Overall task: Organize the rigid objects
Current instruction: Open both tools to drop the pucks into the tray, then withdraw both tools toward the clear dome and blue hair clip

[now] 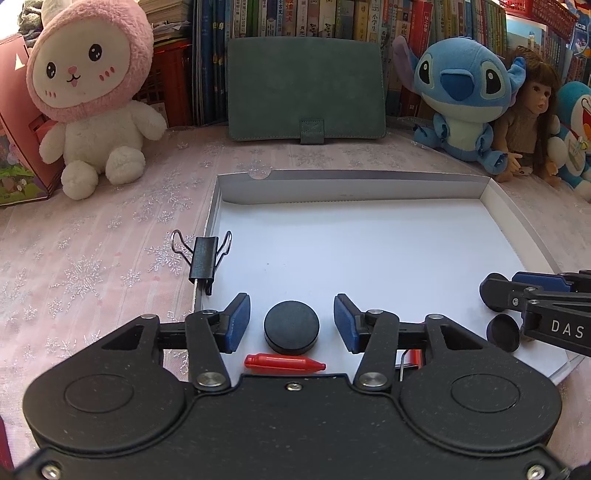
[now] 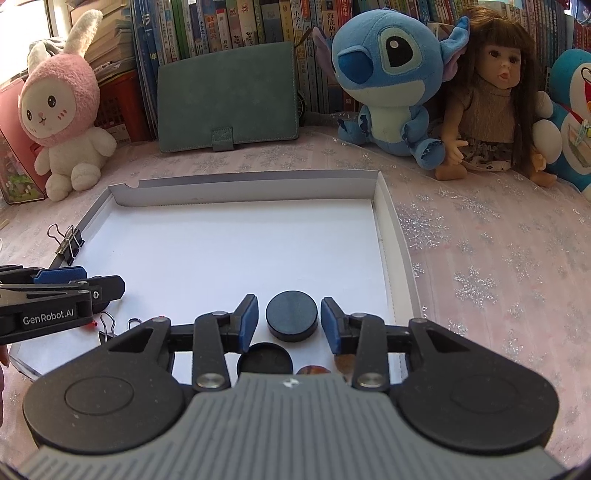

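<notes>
My left hand-held gripper [image 1: 291, 323] stands released, its blue pads on each side of a black round disc [image 1: 291, 326] and not touching it. My right hand-held gripper [image 2: 289, 319] is the same: released around a second black disc [image 2: 292, 315]. Both discs lie on the white floor of the shallow box lid [image 2: 380, 206], near its front edge.

I think the risk is crowding. Close behind the left disc lies a red pen cap [image 1: 284, 363], and behind the right one a black round lid [image 2: 264, 360] lies with its hollow side up. If I pull back carelessly, a finger could push these things or slide a disc out of its place. The two grippers are also near each other, so they may knock together. A black binder clip [image 1: 202, 262] sits on the lid's left rim, and a bump there could shake it loose.

The surface [image 2: 498, 258] wears a pink cloth with silver snowflakes. Behind stand a pink rabbit plush [image 1: 88, 99], a green notebook [image 1: 304, 88], a blue plush [image 2: 388, 74], a doll [image 2: 495, 96], and rows of books [image 1: 295, 16].
</notes>
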{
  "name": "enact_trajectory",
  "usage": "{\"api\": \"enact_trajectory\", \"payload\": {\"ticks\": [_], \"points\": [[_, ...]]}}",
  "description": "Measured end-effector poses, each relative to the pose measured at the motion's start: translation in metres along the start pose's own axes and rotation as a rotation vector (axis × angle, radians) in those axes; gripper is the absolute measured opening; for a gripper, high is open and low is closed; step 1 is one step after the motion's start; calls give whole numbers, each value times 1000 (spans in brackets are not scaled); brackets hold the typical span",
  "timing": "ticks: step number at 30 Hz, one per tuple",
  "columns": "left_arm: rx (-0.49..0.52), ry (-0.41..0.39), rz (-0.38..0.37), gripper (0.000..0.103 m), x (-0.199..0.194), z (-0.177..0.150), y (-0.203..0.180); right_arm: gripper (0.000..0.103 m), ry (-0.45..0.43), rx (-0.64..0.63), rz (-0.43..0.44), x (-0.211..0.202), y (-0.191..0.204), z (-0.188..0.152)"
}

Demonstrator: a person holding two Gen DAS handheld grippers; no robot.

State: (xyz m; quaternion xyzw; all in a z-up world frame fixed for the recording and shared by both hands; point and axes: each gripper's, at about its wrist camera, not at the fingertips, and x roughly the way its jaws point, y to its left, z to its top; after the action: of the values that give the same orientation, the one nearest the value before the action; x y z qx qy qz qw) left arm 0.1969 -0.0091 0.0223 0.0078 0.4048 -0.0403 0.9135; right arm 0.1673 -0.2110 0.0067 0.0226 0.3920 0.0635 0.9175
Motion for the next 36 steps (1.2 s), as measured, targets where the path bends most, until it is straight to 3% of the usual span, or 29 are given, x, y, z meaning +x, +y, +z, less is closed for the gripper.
{"api": "enact_trajectory", "payload": {"ticks": [6, 14, 25, 36], "points": [[13, -42, -14, 69, -18, -1, -3, 65, -53, -11, 5, -16, 0, -1], [22, -98, -23, 80, -47, -9, -4, 76, -135, -32, 27, -43, 0, -8], [58, -180, -23, 85, -93, -35, -13, 87, -253, -116, 36, -83, 5, -30], [53, -272, -37, 91, -131, -99, -30, 93, -331, -146, 34, -113, 1, -74]]}}
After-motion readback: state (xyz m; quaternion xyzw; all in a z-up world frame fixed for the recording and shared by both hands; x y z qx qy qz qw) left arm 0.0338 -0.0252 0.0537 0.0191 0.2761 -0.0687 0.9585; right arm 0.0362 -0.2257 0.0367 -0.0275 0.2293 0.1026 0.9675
